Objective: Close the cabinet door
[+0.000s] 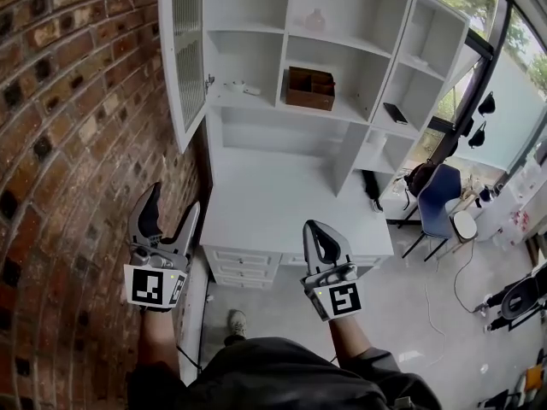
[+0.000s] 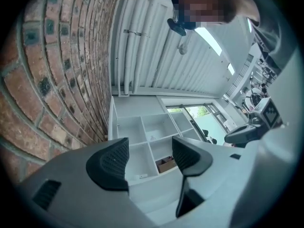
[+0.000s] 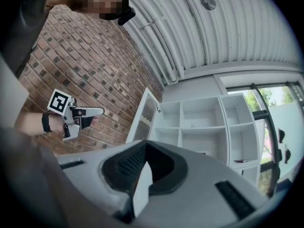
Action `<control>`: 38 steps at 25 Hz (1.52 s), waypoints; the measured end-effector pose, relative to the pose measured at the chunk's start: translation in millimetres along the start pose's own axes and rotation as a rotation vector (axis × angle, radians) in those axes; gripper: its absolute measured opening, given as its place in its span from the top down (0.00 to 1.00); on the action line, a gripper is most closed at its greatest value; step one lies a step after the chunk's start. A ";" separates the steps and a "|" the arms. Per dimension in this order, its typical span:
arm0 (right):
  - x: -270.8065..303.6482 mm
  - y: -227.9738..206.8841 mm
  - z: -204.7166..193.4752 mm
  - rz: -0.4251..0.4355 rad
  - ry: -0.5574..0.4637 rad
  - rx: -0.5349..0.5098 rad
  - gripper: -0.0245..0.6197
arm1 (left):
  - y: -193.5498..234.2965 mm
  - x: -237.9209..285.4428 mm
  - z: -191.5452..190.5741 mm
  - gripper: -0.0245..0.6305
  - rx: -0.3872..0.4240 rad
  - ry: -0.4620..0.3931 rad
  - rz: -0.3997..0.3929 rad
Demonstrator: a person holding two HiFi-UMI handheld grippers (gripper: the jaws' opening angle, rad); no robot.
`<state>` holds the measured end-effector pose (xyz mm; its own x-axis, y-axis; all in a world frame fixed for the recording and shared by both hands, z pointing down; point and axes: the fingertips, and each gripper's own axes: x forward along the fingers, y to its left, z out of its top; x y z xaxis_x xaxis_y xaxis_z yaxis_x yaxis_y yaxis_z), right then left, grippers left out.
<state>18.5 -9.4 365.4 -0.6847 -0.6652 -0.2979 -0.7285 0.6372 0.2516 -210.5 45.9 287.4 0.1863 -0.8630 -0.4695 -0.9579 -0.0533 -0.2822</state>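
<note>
Head view: a brick wall fills the left side. Against it the cabinet door stands swung wide open, hinged on the left edge of the white cabinet up top. Below the door, well apart from it, the left gripper hangs with its jaws spread and nothing between them. A brown box sits on a middle shelf. Over the white desk, the right gripper has its jaws pressed together on nothing. A blue chair stands at the far right.
</note>
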 end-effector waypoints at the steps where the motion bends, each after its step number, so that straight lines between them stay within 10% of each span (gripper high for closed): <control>1: 8.6 -2.9 -3.9 -0.007 0.003 -0.003 0.96 | 5.4 6.5 -7.9 0.53 -0.004 -0.002 -0.001; 17: 154.1 -32.2 -54.3 -0.046 0.007 -0.022 0.96 | 117.4 147.7 -61.2 0.58 -0.026 -0.106 0.015; 38: 211.0 -85.0 -90.4 -0.062 -0.008 0.028 0.96 | 185.7 241.9 -64.1 0.59 0.059 -0.128 0.095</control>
<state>-66.1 -239.1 364.4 -0.6376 -0.7008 -0.3199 -0.7688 0.6054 0.2061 -357.3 -204.9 175.0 0.1255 -0.7919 -0.5977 -0.9587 0.0581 -0.2783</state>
